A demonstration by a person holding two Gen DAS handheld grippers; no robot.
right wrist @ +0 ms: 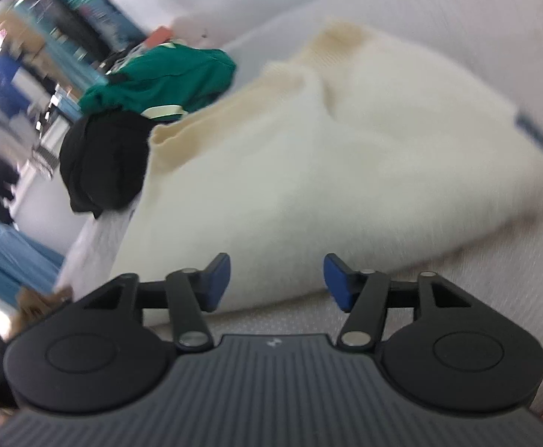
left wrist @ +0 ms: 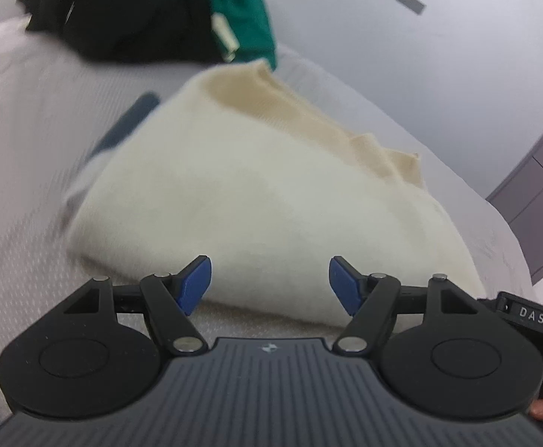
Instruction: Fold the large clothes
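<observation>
Left wrist view: nearest me is my left hand-held gripper (left wrist: pixel 270 286), jaws spread wide, blue pads (left wrist: pixel 196 284) clear of everything, nothing between them. Just ahead of the fingertips lies the cream sweater (left wrist: pixel 256 201), folded into a thick bundle on the pale ribbed bed cover (left wrist: pixel 29 171); its near edge sits right in front of the pads, and I can't tell if they touch it. A darker beige band runs along the sweater's far edge. A dark blue strip (left wrist: pixel 129 123) peeks out from under its left side. Behind it sits a black garment (left wrist: pixel 122 15) with a green garment (left wrist: pixel 245 18) next to it. Frame is blurred.

Right wrist view: my right hand-held gripper (right wrist: pixel 277 281) is closest, jaws apart, a bit narrower than the left, empty. The same cream sweater (right wrist: pixel 327 156) fills the middle, its near edge just beyond the pads (right wrist: pixel 217 279). Black garment (right wrist: pixel 103 164) and green garment (right wrist: pixel 167 74) lie at the left, touching the sweater's corner.
</observation>
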